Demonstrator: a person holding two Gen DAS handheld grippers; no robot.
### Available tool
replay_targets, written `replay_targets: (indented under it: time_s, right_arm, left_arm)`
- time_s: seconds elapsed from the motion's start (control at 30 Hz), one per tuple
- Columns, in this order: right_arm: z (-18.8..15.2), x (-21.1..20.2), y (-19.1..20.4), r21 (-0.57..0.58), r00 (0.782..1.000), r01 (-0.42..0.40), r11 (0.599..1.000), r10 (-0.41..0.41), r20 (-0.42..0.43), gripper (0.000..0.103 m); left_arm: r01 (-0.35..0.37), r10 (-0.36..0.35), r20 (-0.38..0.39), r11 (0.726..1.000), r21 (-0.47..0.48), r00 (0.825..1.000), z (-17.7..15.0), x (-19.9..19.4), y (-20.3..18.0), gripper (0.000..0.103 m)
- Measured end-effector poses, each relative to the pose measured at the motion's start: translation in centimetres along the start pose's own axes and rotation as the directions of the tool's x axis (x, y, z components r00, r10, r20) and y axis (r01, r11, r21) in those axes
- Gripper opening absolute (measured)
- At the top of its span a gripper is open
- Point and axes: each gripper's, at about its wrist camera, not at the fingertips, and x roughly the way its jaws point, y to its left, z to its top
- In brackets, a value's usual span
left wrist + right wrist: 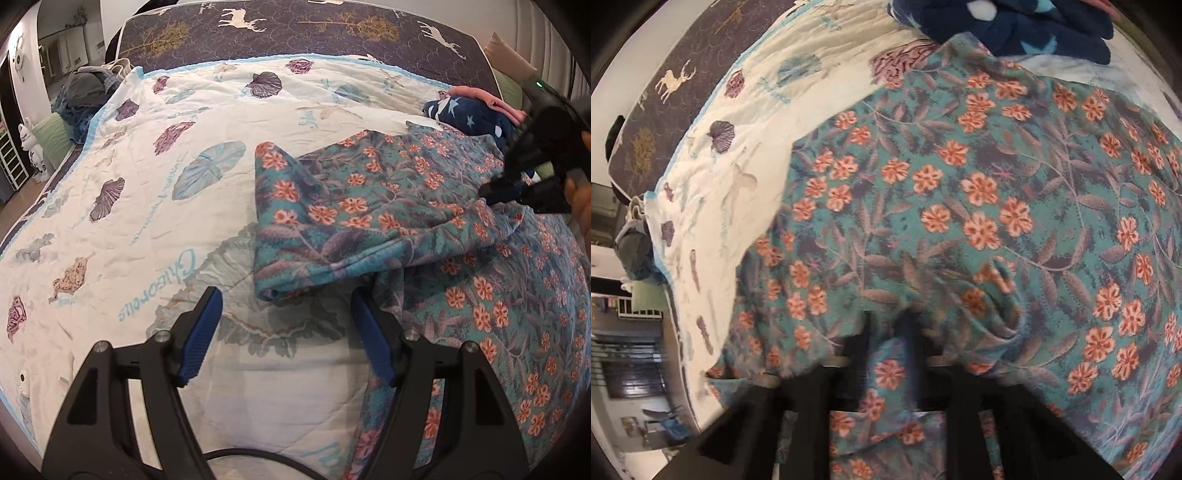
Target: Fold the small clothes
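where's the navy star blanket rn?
Left wrist view, upper right: the navy star blanket lies on the shell-print quilt, just beyond the floral garment, with pink cloth on top.

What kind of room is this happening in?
Most likely a bedroom: a bed's mattress under a seashell quilt, with a floral garment spread on it and other clothes nearby.
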Motion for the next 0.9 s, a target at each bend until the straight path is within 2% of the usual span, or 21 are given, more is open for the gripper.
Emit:
replay_targets:
  time_s: [0.13, 0.17, 0.2, 0.27, 0.33, 0.37, 0.4, 0.43, 0.47, 0.53, 0.57, 0.6, 0.67, 0.73, 0.8, 0.9]
  right_arm:
    - [-0.6, -3.3, -2.5, 0.003, 0.989, -0.125, 0.992, 0.124, 0.078, 0.002]
    - [-1.0, -5.2, -3.5, -0.014, 0.973, -0.197, 0.980, 0.197, 0.119, 0.002]
    - [-1.5, -7.5, -4.8, -0.043, 0.946, -0.275, 0.960, 0.278, 0.167, 0.002]
    - [-2.5, -11.5, -7.3, -0.099, 0.888, -0.364, 0.926, 0.377, 0.262, 0.002]
    - [-3.5, -15.0, -10.1, -0.139, 0.841, -0.363, 0.921, 0.388, 0.376, 0.003]
    - [-3.7, -16.2, -11.3, -0.150, 0.835, -0.319, 0.936, 0.352, 0.422, 0.005]
    - [-3.5, -16.4, -11.7, -0.163, 0.848, -0.273, 0.948, 0.318, 0.424, 0.007]
    - [-3.0, -15.8, -11.6, -0.198, 0.881, -0.241, 0.950, 0.300, 0.366, 0.008]
    - [-2.6, -14.5, -11.1, -0.256, 0.908, -0.246, 0.935, 0.315, 0.277, 0.013]
    - [-2.3, -12.6, -9.7, -0.348, 0.931, -0.232, 0.908, 0.311, 0.192, 0.030]
    - [-2.1, -11.6, -8.9, -0.395, 0.941, -0.205, 0.896, 0.291, 0.172, 0.046]
    - [-1.9, -10.5, -7.9, -0.435, 0.951, -0.173, 0.883, 0.266, 0.161, 0.054]
    - [-1.3, -8.9, -6.5, -0.480, 0.958, -0.150, 0.864, 0.247, 0.145, 0.057]
    - [-0.4, -7.4, -5.1, -0.515, 0.961, -0.172, 0.840, 0.259, 0.102, 0.058]
    - [0.2, -6.2, -4.0, -0.543, 0.964, -0.181, 0.820, 0.257, 0.067, 0.066]
    - [1.1, -3.7, -2.3, -0.596, 0.977, -0.157, 0.788, 0.214, 0.025, 0.067]
  left_arm:
    - [0.004, -0.004, 0.003, 0.999, -0.032, 1.000, 0.1, 0.0, 0.8, 0.073]
    - [0.003, -0.003, 0.006, 0.999, -0.042, 1.000, 0.2, -0.1, 1.0, 0.073]
    - [0.006, -0.006, 0.009, 0.998, -0.055, 1.000, 0.2, -0.2, 1.2, 0.073]
    - [0.014, -0.013, 0.010, 0.998, -0.068, 1.000, 0.2, -0.2, 1.5, 0.073]
    - [0.021, -0.020, 0.010, 0.998, -0.059, 1.000, 0.1, -0.2, 1.2, 0.073]
    - [0.018, -0.018, 0.009, 0.999, -0.049, 1.000, 0.1, -0.2, 1.0, 0.073]
    - [0.007, -0.007, 0.006, 1.000, -0.028, 1.000, 0.1, -0.2, 0.5, 0.073]
    - [0.005, -0.005, 0.008, 1.000, -0.012, 1.000, 0.2, -0.3, 0.1, 0.073]
    - [0.009, -0.009, 0.013, 1.000, -0.004, 1.000, 0.2, -0.5, -0.1, 0.073]
    - [0.023, -0.023, 0.030, 1.000, 0.003, 0.999, 0.2, -1.4, -0.5, 0.073]
    - [0.031, -0.031, 0.038, 1.000, 0.005, 0.999, 0.3, -1.8, -0.6, 0.073]
    - [0.043, -0.044, 0.047, 0.999, 0.013, 0.998, 0.4, -2.4, -0.8, 0.073]
    - [0.059, -0.061, 0.054, 0.998, 0.036, 0.997, 0.7, -3.1, -1.3, 0.073]
    - [0.085, -0.089, 0.062, 0.994, 0.065, 0.994, 1.5, -3.7, -2.2, 0.073]
    - [0.112, -0.121, 0.071, 0.987, 0.115, 0.990, 2.6, -4.0, -3.6, 0.073]
    - [0.141, -0.158, 0.073, 0.970, 0.200, 0.985, 3.8, -3.9, -6.6, 0.073]
